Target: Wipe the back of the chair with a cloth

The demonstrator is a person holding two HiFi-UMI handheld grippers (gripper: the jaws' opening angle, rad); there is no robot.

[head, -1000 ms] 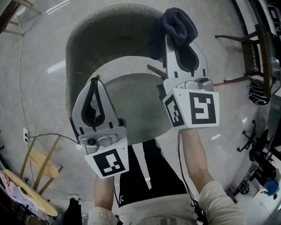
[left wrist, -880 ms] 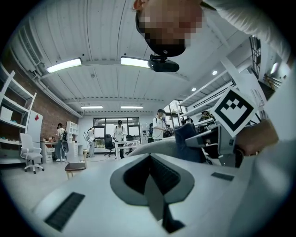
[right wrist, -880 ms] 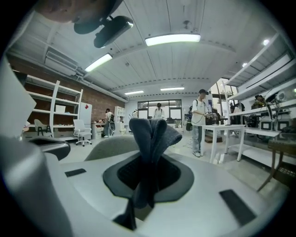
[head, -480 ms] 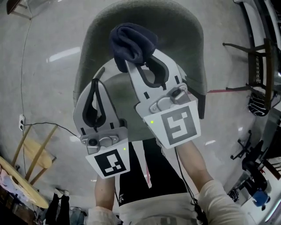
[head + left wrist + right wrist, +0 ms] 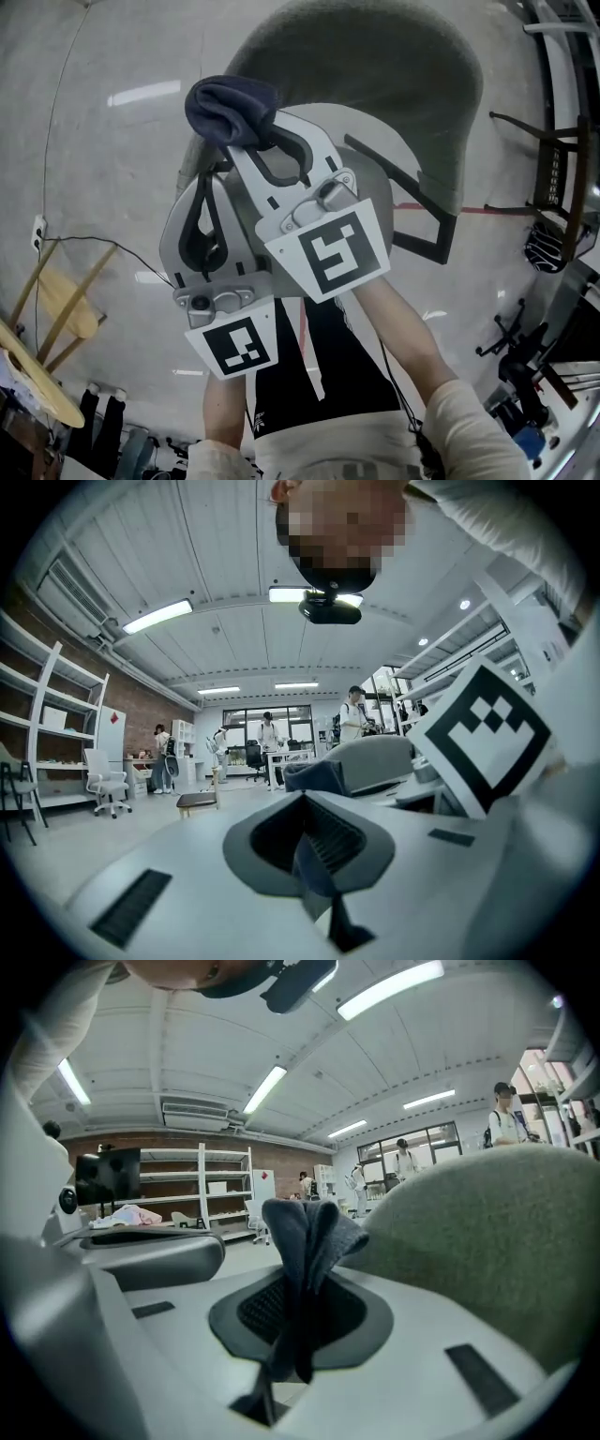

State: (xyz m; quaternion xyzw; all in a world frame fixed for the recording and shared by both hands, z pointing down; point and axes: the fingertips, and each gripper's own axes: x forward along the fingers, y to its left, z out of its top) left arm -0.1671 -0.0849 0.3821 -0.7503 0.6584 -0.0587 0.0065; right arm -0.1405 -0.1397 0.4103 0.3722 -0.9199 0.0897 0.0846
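While the head view looks steeply down on a pale, glossy floor, both gripper views look out level across a long room. It has a white ribbed ceiling with strip lights, white shelving against a brick wall, and several people standing at the glazed far end.

Largest on that floor is the grey-green padded chair, filling the upper middle of the head view. A dark-framed chair stands well apart at the right edge and a wooden stool at the left. A thin black cable trails near the stool.

Seen from the head, the right claw crosses over the left claw and covers part of it. Its marker cube sits just above the left one's. The right claw is clenched on a dark blue cloth, which bunches beyond the tips at the chair's upper left edge. Whether cloth and padding touch I cannot tell.

The right gripper view alone shows the cloth pinched in a standing fold, with the chair's rounded padding close on its right. The left gripper view alone shows the left claw pressed together with nothing in it. Cloth and chair lie just beyond it.
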